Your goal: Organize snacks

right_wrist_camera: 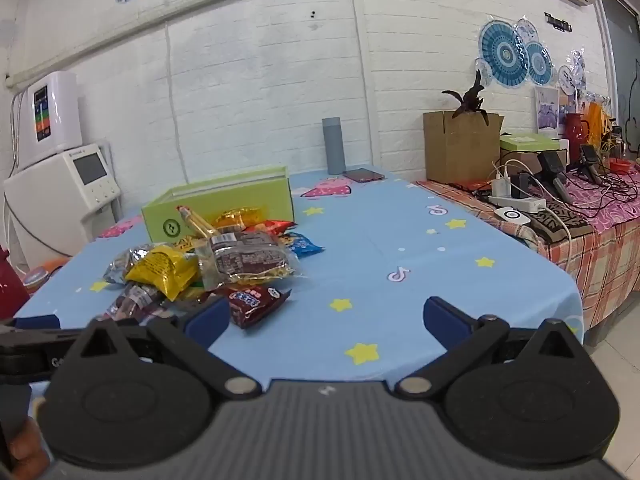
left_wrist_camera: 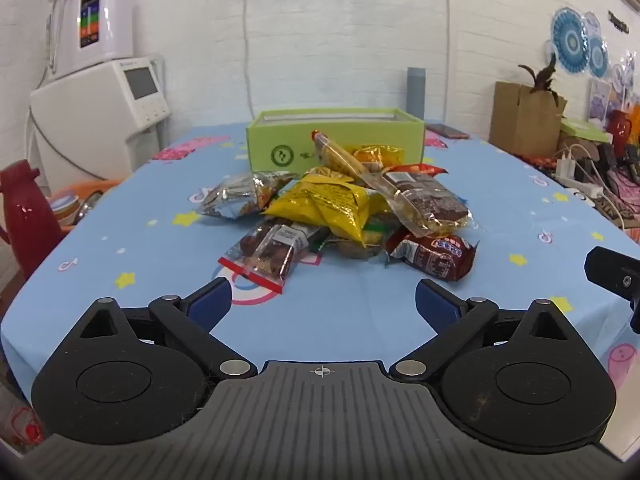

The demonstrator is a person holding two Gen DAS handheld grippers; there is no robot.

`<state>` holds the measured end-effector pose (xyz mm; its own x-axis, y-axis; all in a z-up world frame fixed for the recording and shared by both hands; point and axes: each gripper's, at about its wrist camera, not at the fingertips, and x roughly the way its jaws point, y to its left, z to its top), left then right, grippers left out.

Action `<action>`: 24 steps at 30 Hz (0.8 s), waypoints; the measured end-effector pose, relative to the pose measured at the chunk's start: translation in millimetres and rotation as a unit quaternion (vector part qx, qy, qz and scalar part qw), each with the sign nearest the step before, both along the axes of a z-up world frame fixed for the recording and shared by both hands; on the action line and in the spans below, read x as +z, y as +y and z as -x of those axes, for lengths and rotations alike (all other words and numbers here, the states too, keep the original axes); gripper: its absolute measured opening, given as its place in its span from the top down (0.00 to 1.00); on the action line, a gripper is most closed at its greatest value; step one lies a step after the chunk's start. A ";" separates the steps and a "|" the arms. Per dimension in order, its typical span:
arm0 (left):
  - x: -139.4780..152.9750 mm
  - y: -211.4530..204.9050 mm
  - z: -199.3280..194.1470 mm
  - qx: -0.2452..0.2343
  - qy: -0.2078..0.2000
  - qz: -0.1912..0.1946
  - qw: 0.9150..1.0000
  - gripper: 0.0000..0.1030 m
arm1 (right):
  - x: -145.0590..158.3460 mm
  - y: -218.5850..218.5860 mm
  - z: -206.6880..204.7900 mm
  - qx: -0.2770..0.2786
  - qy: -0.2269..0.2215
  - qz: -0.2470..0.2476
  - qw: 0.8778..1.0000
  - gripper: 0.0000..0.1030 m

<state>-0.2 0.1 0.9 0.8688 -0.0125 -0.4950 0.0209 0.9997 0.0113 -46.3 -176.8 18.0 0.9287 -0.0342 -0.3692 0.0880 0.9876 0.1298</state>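
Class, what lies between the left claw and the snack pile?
Only bare tablecloth, seen in the left wrist view: the open left claw faces the snack pile.

Round footprint logo on the green box (left_wrist_camera: 335,140), print on snack packets (left_wrist_camera: 344,216) too blurred to read

In the lower part of the frame, the right gripper (right_wrist_camera: 326,314) hangs spread wide and empty above the blue tablecloth (right_wrist_camera: 400,248). At centre left, a heap of snack packets (right_wrist_camera: 208,268) lies just before the green box (right_wrist_camera: 224,204).
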 end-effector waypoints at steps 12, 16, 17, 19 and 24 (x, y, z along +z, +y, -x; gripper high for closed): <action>-2.4 -2.5 37.7 0.001 -0.033 -0.003 0.999 0.08 | 4.9 7.2 40.5 -0.001 -0.043 0.014 0.999 0.00; -6.5 0.4 45.9 -0.006 -0.024 0.007 1.000 0.08 | 4.1 8.6 46.7 0.002 -0.043 0.019 0.999 0.00; -7.8 0.3 48.2 -0.006 -0.024 0.005 1.000 0.08 | 1.9 8.9 49.6 0.003 -0.042 0.019 0.999 0.00; -7.4 -1.4 53.6 -0.004 -0.028 -0.002 1.000 0.08 | -1.1 8.0 54.5 0.003 -0.039 0.018 0.999 0.00; -6.1 -3.3 66.1 -0.005 -0.039 -0.001 0.999 0.08 | -21.4 -1.0 70.9 -0.005 -0.016 -0.012 1.000 0.00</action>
